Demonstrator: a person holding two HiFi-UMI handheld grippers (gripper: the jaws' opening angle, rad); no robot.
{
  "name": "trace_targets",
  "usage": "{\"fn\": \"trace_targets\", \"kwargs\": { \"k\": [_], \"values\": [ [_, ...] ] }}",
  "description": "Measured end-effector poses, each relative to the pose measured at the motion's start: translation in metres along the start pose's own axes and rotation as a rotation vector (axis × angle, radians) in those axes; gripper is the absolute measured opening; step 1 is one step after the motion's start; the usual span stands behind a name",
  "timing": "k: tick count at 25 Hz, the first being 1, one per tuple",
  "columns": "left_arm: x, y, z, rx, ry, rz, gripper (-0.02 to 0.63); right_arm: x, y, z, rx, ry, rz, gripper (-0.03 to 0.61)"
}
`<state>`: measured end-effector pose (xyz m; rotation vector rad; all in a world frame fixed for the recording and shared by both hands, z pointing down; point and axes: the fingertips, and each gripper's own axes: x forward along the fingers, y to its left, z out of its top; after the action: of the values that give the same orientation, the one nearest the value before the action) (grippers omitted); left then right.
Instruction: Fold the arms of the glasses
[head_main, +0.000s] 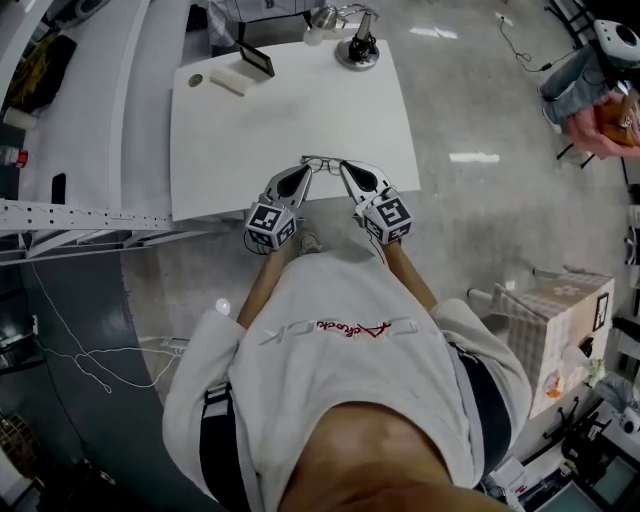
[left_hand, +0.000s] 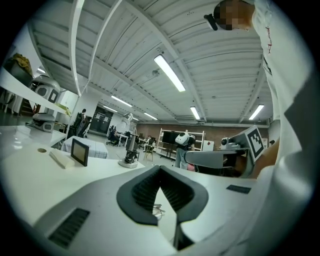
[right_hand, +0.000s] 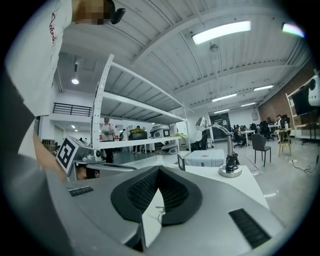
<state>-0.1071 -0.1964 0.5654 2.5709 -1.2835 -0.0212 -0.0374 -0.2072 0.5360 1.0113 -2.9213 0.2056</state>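
1. The thin wire-framed glasses are seen flat on the white rectangular table, at its near edge, centre of the head view.
2. The left gripper is held at the left end of the glasses and the right gripper at the right end, tips angled toward each other.
3. Left gripper view: the jaws of the left gripper are brought together at the tips. A wedge gap is left behind them, and through it a piece of the glasses is seen on the table.
4. Right gripper view: the same is seen for the right gripper, tips together, with the glasses wire visible in the wedge below.
5. Whether either tip is touching the frame cannot be told.
6. At the far table edge, top of the head view, are placed a silver desk lamp on a round base, a small black-framed screen and a white oblong block.
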Motion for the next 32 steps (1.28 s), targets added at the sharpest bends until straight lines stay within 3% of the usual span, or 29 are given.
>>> {"fn": "trace_targets", "kwargs": {
  "k": [10, 22, 32],
  "values": [
    [-0.036, -0.067, -0.022, -0.009, -0.015, 0.107, 0.011, -0.073, 0.031, -0.011, -0.018, 0.007, 0.063, 0.017],
    [-0.08, -0.166, -0.046, 0.037, -0.032, 0.128, 0.011, -0.173, 0.08, -0.031, -0.049, -0.002, 0.075, 0.017],
    [-0.106, -0.2, -0.057, 0.058, -0.042, 0.132, 0.011, -0.208, 0.111, -0.037, -0.066, -0.008, 0.08, 0.017]
  ]
}}
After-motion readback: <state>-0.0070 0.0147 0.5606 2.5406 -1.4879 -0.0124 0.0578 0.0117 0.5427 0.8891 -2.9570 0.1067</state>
